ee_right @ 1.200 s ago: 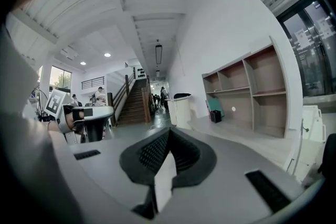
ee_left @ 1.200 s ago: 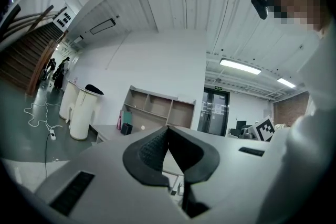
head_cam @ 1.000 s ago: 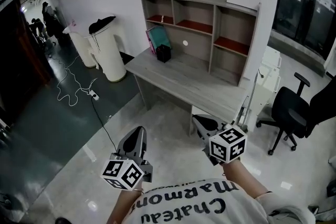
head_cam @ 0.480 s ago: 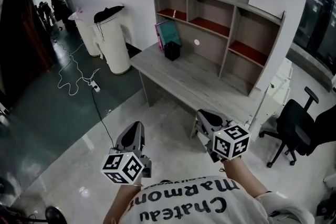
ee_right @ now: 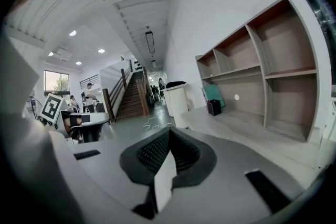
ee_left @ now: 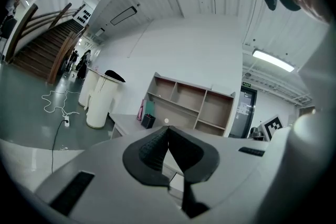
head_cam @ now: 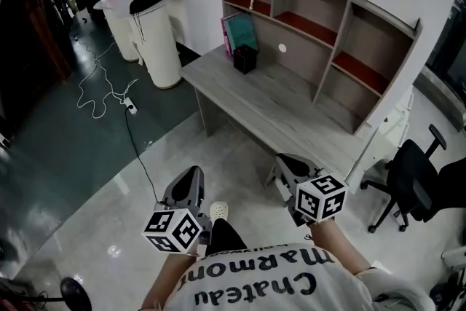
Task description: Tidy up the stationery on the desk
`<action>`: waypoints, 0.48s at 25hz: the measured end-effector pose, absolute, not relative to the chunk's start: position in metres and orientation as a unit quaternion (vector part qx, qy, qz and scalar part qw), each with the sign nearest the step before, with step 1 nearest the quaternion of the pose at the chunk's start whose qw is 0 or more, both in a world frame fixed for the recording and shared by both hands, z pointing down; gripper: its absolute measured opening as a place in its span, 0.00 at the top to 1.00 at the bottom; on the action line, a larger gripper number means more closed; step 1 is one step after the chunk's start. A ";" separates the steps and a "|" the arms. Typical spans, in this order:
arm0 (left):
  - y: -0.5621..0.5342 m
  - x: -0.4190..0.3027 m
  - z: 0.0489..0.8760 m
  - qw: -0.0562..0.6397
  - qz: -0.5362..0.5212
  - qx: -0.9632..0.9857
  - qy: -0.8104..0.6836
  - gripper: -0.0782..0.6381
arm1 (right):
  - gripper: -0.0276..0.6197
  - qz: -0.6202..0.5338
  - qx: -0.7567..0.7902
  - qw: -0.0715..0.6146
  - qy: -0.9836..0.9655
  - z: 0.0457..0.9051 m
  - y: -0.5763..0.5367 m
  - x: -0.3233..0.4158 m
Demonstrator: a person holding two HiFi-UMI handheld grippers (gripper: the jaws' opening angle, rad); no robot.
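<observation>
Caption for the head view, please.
Both shut and empty, left tongs and right tongs face a grey wooden desk with shelves; black square pen holder and teal book on it.

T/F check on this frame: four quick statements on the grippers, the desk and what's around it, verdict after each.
1. The left hand-held gripper and the right hand-held gripper are both shut, with nothing between the jaws. True.
2. The black square pen holder stands on the grey wooden desk. True.
3. The teal book lies flat on the floor. False: it stands upright on the desk, behind the pen holder.
4. The black office chair is tucked under the desk. False: it stands clear of the desk, off to the right.
</observation>
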State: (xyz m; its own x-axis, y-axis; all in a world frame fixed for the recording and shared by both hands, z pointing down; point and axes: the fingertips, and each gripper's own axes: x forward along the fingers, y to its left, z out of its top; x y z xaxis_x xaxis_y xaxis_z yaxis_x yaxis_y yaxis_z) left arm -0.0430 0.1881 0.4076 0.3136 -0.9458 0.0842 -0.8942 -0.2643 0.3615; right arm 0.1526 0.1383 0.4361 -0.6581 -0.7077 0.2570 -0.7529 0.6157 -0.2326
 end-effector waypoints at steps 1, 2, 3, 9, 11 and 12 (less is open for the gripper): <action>0.181 -0.044 0.409 0.175 -0.074 0.793 -0.579 0.87 | 0.94 0.163 0.410 0.070 -0.895 0.437 0.131 0.153; 0.173 -0.046 0.411 0.177 -0.072 0.794 -0.578 0.87 | 0.94 0.164 0.413 0.070 -0.893 0.438 0.124 0.152; 0.165 -0.048 0.413 0.179 -0.071 0.794 -0.577 0.87 | 0.94 0.165 0.416 0.071 -0.892 0.439 0.117 0.151; 0.105 -0.071 0.419 0.190 -0.068 0.798 -0.567 0.87 | 0.94 0.179 0.428 0.079 -0.882 0.450 0.064 0.133; 0.082 -0.078 0.416 0.194 -0.068 0.802 -0.561 0.87 | 0.94 0.181 0.432 0.079 -0.880 0.448 0.044 0.125; 0.071 -0.081 0.414 0.194 -0.068 0.804 -0.558 0.87 | 0.94 0.183 0.433 0.079 -0.879 0.446 0.035 0.121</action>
